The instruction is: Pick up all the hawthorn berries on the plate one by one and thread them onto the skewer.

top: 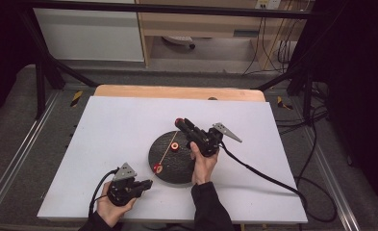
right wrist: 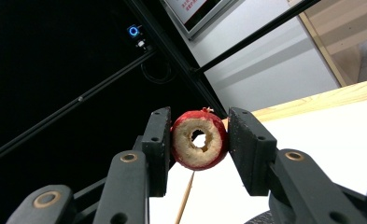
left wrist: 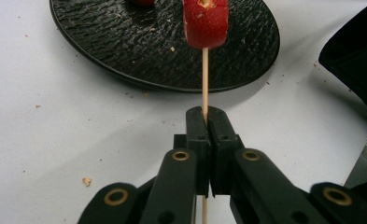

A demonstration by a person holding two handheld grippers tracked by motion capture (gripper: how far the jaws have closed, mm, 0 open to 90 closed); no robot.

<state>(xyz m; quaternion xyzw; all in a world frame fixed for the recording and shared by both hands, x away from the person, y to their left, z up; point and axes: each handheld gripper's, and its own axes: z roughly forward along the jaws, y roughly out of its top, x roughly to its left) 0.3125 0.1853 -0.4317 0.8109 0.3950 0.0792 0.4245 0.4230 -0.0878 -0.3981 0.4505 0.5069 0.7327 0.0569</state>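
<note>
A thin wooden skewer (left wrist: 205, 79) is clamped between the shut jaws of my left gripper (left wrist: 207, 116), low over the white board near its front edge (top: 149, 183). One red cored fruit slice (left wrist: 205, 21) is threaded on the skewer (top: 166, 155), over the near rim of the black round plate (top: 177, 169). A second red slice (top: 175, 146) sits on the plate beside the skewer. My right gripper (top: 181, 124) hovers above the plate's far edge, shut on a third cored slice (right wrist: 190, 156) with its hole facing the camera. The skewer's tip (right wrist: 186, 196) shows just below that slice.
The plate (left wrist: 102, 46) rests mid-board on a white sheet (top: 119, 130) dotted with crumbs. A wooden table edge (top: 177, 91) runs behind it. Black frame bars cross the back, and cables (top: 273, 178) trail over the right side. A dark sleeve (left wrist: 354, 46) is close on the right.
</note>
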